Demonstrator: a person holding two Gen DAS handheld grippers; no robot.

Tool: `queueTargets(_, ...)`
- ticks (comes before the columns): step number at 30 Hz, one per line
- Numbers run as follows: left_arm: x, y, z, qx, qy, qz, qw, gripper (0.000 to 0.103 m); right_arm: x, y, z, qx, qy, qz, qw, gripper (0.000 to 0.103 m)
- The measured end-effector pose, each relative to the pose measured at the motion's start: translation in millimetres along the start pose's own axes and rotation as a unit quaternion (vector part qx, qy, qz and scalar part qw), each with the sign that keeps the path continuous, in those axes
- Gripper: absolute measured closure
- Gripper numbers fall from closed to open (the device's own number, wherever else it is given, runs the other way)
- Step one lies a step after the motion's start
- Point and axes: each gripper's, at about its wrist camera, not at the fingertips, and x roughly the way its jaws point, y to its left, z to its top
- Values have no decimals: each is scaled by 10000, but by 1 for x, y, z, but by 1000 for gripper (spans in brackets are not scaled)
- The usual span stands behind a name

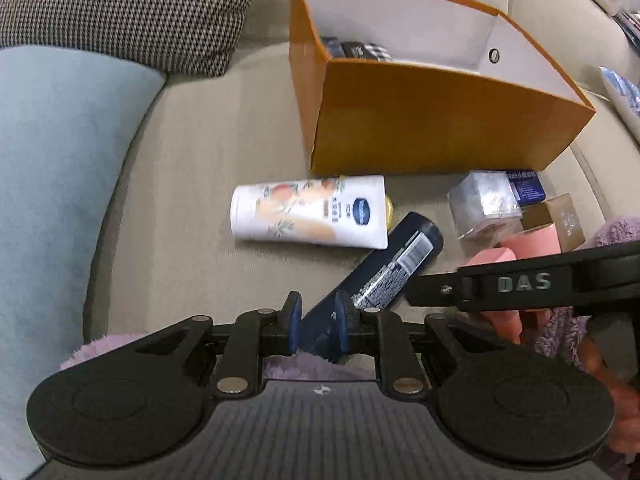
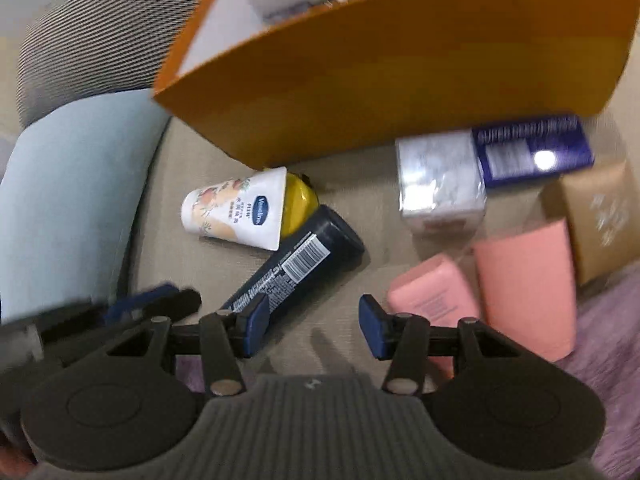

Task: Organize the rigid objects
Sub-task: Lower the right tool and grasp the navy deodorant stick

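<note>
My left gripper is shut on the flat end of a dark navy tube that lies on the beige sofa seat; the tube also shows in the right wrist view. A white Vaseline tube lies just beyond it, in front of an open orange box. My right gripper is open and empty, low over the seat between the navy tube and a pink bar. A pink cup, a clear wrapped cube, a blue box and a tan box lie to the right.
The orange box holds some dark items at its far end. A light blue cushion and a checked cushion bound the left side. A purple fuzzy cloth lies at the near right.
</note>
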Motion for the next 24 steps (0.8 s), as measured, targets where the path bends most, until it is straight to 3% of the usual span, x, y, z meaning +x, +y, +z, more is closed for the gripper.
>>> queueTargets(5,6,16,-4,-391,20,-276,9989,82,21,8,-4,144,221,-91,9996,51)
queueTargets(7,8,23,-4,-566,5,-396,9976,87,30,9,-5,240,306,-49,9992,51)
queueTargets(11,9,34,-5,-855,-27,-594,9946,89,36,13,-5,354,175,109,9992,50)
queueTargets(16,11,32,-4,-832,20,-581,9948,92,45,19,0,379,83,76,9992,50)
queueTargets(24,10,27,-4,-587,37,-559,9967,91,34,22,1,171,-59,-34,9998,61)
